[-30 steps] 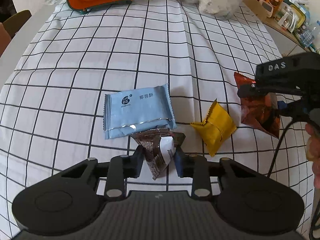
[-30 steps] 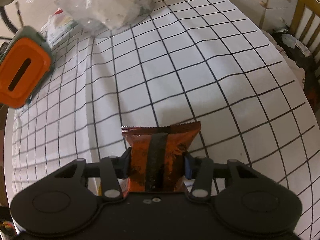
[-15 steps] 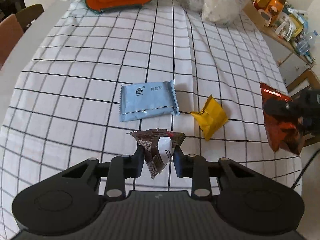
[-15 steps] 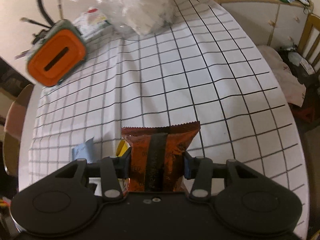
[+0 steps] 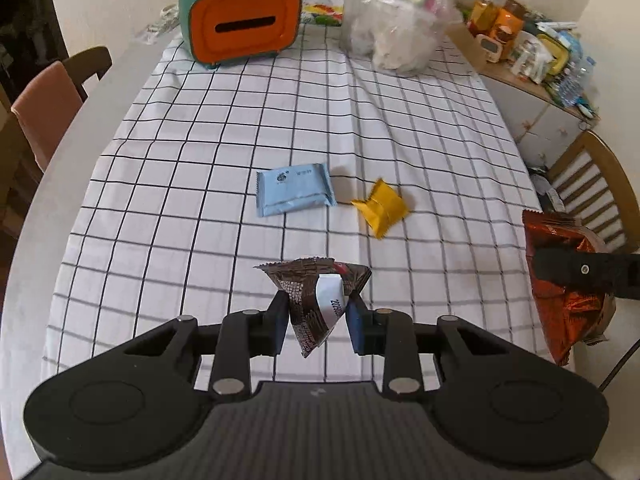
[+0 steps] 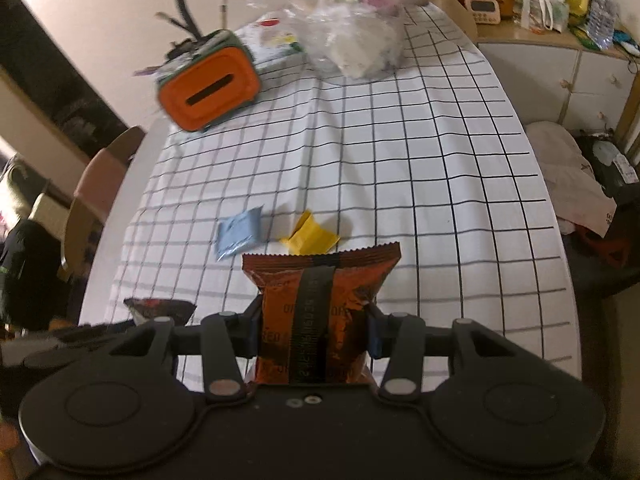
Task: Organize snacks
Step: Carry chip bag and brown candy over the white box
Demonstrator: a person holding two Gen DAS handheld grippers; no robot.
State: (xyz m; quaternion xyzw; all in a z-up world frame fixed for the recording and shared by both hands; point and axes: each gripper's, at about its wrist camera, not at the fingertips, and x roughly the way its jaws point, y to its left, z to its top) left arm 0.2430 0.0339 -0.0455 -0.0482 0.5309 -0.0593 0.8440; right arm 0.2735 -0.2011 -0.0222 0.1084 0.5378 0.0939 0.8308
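My left gripper (image 5: 318,322) is shut on a brown snack packet (image 5: 316,300) with a white label, held well above the checked tablecloth. My right gripper (image 6: 314,332) is shut on an orange-red snack packet (image 6: 320,304) with a black stripe, also lifted off the table. That orange-red packet (image 5: 568,280) shows at the right edge of the left wrist view. The brown packet (image 6: 160,308) shows at lower left in the right wrist view. On the cloth lie a light blue packet (image 5: 294,194) and a yellow packet (image 5: 382,208), side by side.
An orange and green box (image 5: 244,22) with a slot stands at the table's far end, beside a clear plastic bag (image 5: 396,28). Chairs (image 5: 48,100) stand at the left and a wooden chair (image 5: 600,188) at the right. A cluttered sideboard (image 5: 532,60) is at far right.
Both grippers have risen away from the table with their packets. More of the table and room shows, and the blue and yellow packets look smaller. The right gripper has rolled.
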